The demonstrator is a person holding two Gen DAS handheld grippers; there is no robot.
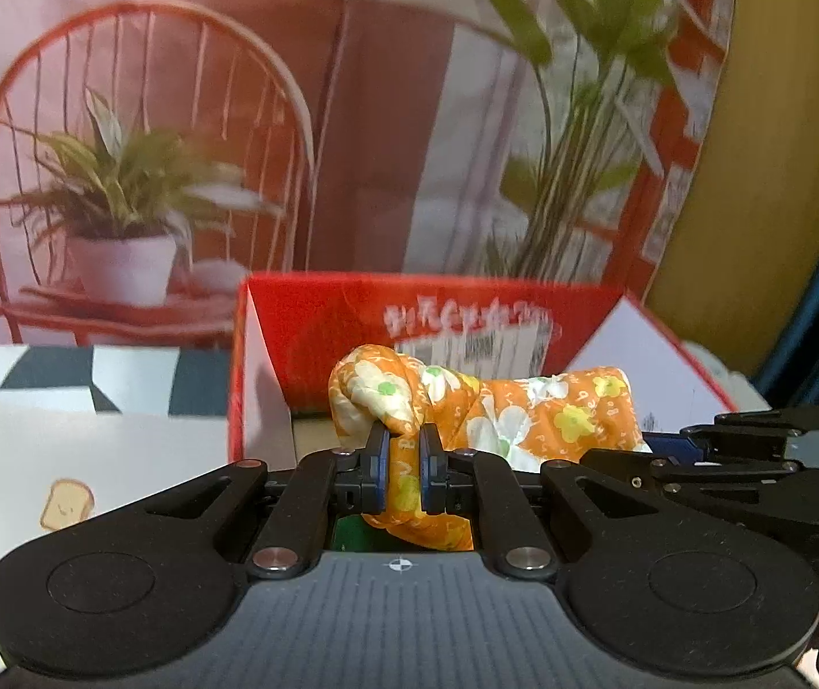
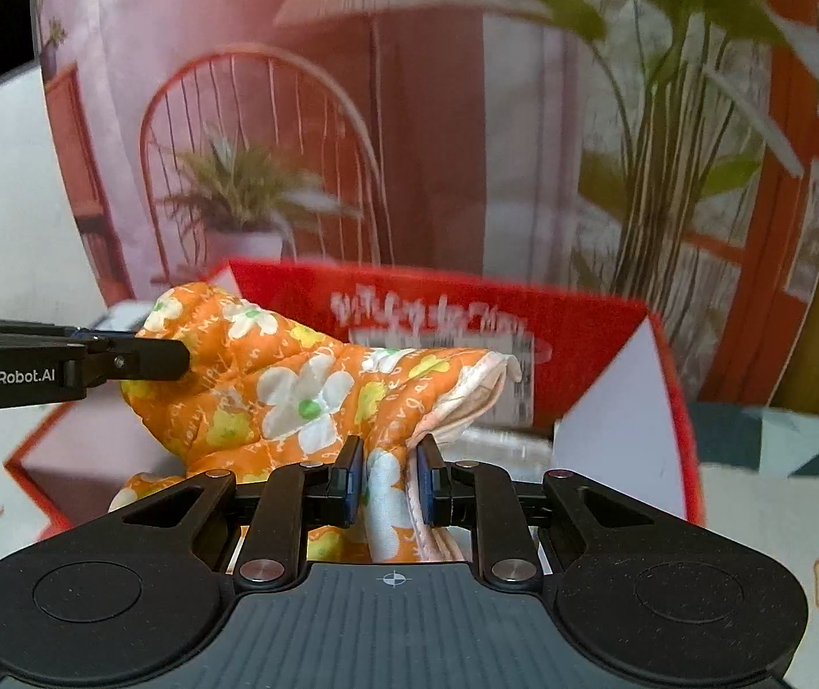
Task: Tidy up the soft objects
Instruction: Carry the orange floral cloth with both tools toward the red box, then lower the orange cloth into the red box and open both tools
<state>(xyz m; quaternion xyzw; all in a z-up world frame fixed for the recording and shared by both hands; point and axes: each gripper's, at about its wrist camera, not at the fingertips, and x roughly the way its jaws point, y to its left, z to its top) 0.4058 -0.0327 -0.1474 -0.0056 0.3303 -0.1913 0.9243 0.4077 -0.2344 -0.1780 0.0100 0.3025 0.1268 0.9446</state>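
the left tool (image 1: 403,473) is clamped on one end of the orange flower cloth (image 1: 489,407). the right tool (image 2: 389,479) is clamped on the other end. the cloth hangs between them, just near the open red box (image 2: 593,316) on the worktop (image 1: 36,448).

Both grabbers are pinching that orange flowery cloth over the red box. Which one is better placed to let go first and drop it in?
Probably the right gripper. Its end of the orange floral cloth hangs over the red box opening. The left gripper pinches the bunched end nearer the box's side flap. Both jaws are shut on it.
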